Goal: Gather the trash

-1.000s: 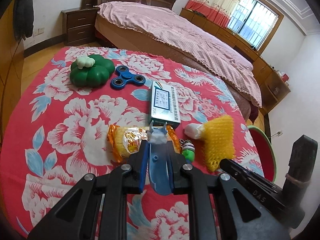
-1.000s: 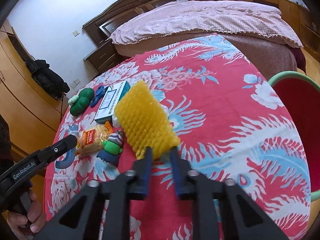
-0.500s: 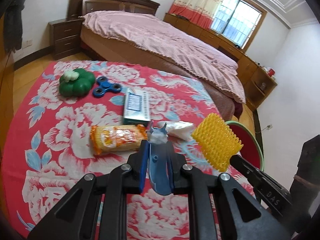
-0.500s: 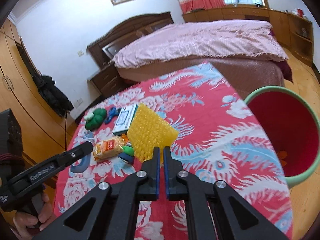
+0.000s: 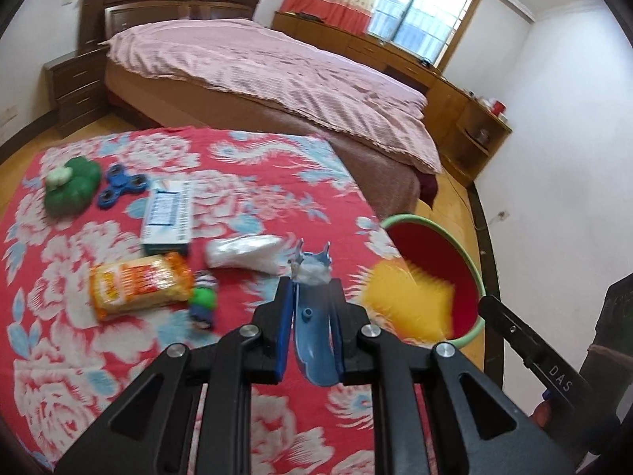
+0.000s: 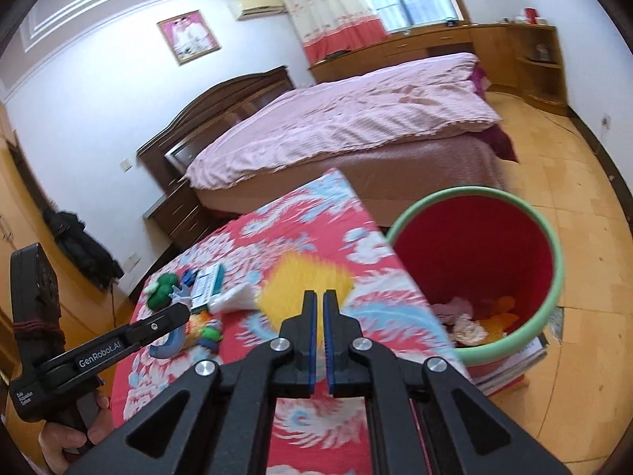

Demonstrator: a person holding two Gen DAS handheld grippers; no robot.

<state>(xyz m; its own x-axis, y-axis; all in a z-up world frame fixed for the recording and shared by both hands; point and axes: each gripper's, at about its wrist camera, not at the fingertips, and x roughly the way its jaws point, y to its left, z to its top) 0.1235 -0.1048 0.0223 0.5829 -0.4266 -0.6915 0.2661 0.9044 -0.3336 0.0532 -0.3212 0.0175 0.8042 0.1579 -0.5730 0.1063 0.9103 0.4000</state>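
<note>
My left gripper (image 5: 310,283) is shut on a curved blue plastic piece (image 5: 314,340) with a clear wrap at its tip, held above the red floral tablecloth (image 5: 277,182). From the right wrist view the same blue piece (image 6: 170,346) hangs under the left gripper (image 6: 178,312). My right gripper (image 6: 319,297) is shut on a corner of a yellow spiky foam net (image 6: 304,277). In the left wrist view the blurred net (image 5: 407,304) hangs over the table's right edge, against the green rim of the red bin (image 5: 435,233). The bin (image 6: 554,277) holds some scraps.
On the cloth lie an orange snack packet (image 5: 138,285), a white crumpled bag (image 5: 245,253), a blue-white box (image 5: 168,213), a small toy figure (image 5: 203,301), a green toy (image 5: 71,186) and a blue spinner (image 5: 122,190). A bed (image 5: 257,71) stands behind the table.
The right gripper shut on the yellow net and lifted it rightward to the bin, uncovering the white bag. The left gripper rose and swung right with the blue piece.
</note>
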